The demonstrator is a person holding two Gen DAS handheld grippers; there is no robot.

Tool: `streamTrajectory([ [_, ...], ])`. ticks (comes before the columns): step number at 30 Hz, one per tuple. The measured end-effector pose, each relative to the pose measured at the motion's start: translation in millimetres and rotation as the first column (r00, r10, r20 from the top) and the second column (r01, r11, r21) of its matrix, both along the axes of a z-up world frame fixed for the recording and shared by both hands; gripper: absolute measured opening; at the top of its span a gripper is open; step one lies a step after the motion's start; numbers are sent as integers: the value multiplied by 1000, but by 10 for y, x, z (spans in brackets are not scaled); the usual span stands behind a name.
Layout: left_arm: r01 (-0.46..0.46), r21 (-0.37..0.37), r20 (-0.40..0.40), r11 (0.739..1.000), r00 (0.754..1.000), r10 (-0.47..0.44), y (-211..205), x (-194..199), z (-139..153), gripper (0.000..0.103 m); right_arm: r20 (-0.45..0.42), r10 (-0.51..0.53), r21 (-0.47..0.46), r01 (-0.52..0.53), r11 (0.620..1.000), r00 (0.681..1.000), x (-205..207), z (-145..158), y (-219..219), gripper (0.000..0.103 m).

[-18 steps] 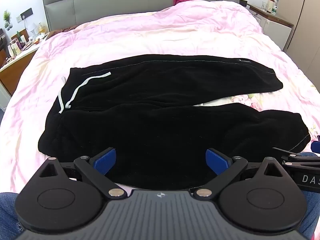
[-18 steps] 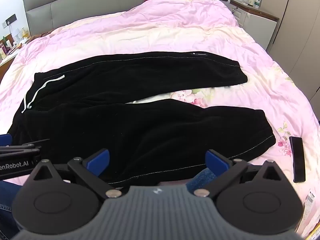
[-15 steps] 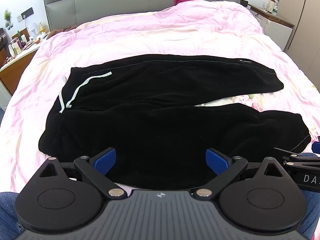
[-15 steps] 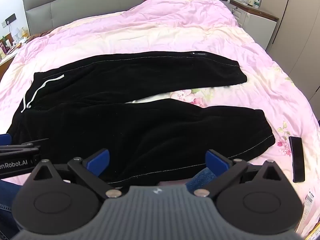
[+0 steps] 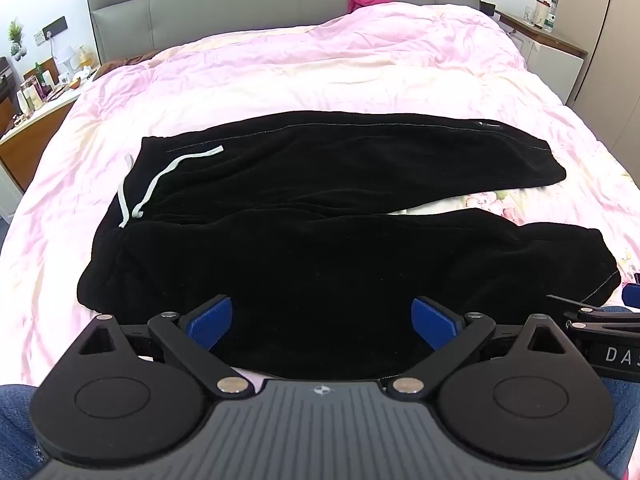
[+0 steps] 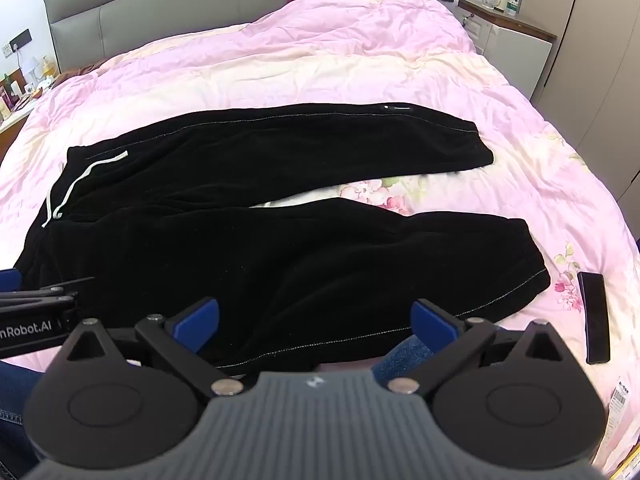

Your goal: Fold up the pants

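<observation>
Both tongs wide, holding nothing: left gripper (image 5: 322,318) and right gripper (image 6: 316,320) hover over the near leg's edge, likely staging a fold. Black pants (image 5: 320,216) flat on pink duvet (image 5: 320,72), 2 legs splayed right, waistband left.

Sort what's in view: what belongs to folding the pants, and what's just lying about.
For the job:
black pants, spread flat on the pink duvet
left gripper, open
right gripper, open

Lying about:
dark phone-like slab
magenta cloth by the headboard
clutter on both bedside tables
</observation>
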State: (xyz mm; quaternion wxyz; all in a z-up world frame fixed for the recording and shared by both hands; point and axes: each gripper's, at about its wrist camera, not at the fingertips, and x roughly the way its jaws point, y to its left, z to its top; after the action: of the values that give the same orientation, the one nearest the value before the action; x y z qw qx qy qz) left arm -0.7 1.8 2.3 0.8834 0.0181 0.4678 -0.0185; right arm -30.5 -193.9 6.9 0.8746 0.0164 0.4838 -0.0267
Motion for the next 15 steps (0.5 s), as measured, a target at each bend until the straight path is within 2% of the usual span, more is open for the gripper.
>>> streamTrajectory([
  [15,5,-2,5,1000,1000,-5,-46,0,2,103,1,1,2,-1,1000,1000,2,-7,-4,98],
])
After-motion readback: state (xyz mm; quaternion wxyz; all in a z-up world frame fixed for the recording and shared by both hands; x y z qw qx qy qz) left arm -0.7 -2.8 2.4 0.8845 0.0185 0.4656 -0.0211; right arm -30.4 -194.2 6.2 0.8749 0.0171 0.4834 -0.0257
